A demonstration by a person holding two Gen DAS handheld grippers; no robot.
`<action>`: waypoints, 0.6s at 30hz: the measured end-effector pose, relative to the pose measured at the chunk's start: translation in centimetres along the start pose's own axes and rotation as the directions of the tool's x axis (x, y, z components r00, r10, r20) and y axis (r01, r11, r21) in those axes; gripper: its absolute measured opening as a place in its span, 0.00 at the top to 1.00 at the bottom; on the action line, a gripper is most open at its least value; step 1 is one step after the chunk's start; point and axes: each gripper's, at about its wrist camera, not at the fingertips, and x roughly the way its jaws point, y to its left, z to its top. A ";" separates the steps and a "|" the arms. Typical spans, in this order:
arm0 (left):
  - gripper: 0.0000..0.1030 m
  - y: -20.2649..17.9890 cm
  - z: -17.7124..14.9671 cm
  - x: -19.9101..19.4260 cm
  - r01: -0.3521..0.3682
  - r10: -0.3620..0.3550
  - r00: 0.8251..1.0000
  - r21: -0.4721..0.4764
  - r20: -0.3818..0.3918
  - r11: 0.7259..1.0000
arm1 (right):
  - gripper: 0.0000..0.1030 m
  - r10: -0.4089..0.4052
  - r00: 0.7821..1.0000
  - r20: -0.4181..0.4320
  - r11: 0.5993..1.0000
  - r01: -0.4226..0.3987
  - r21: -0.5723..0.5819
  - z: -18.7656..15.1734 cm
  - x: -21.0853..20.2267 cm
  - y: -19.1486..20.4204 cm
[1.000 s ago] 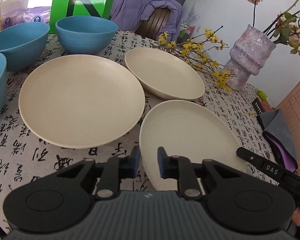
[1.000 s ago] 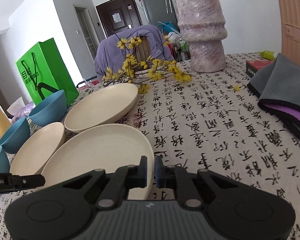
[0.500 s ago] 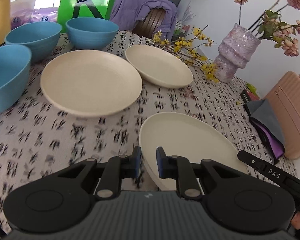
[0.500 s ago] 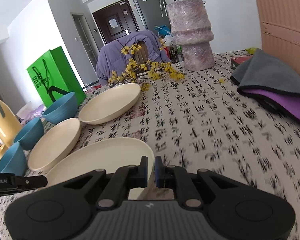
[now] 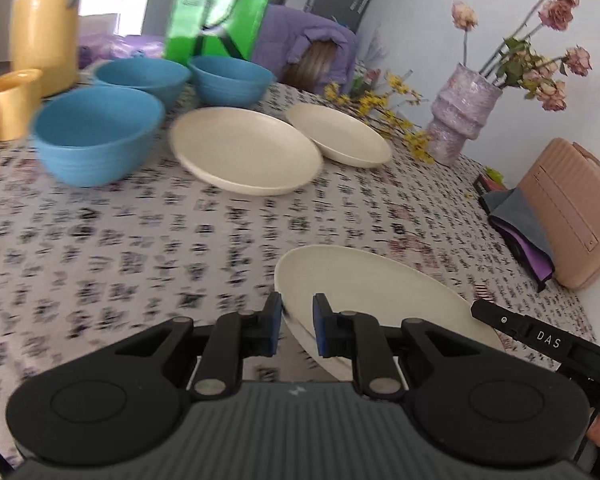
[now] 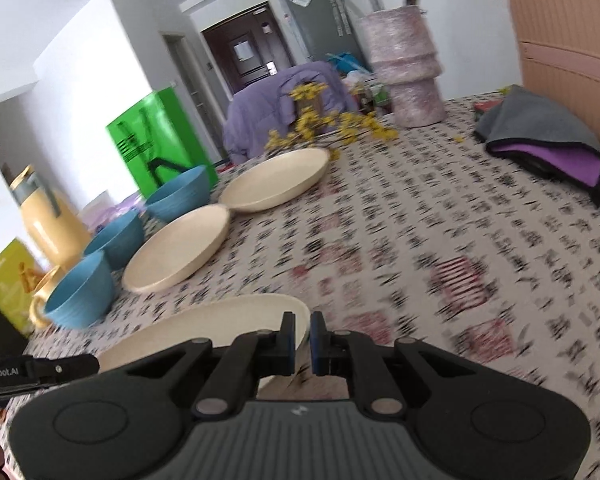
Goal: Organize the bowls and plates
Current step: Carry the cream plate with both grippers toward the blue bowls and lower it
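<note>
Cream plate carried above patterned tablecloth, gripped on both rims. Left gripper: clamped on plate's left rim. Right gripper: pinched on right rim. Blue bowls far left, two cream plates beyond centre, vase right. You: keep plate level, match both grips, lower onto nearer plate squarely
</note>
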 end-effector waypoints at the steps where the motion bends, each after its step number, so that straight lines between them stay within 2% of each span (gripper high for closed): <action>1: 0.84 0.7 -0.2 -0.6 -0.007 0.007 1.000 -0.008 0.009 1.000 | 0.93 0.008 1.000 -0.004 1.000 -0.009 -0.008 -0.3 0.0 0.8; 11: 0.84 9.2 -1.0 -5.9 -0.086 0.094 0.992 -0.100 0.084 0.991 | 0.93 0.104 0.993 -0.056 0.989 -0.109 -0.100 -2.7 2.1 10.0; 18: 0.84 15.2 -0.6 -8.1 -0.126 0.147 0.981 -0.160 0.130 0.979 | 0.93 0.148 0.984 -0.102 0.974 -0.162 -0.158 -4.1 4.5 16.3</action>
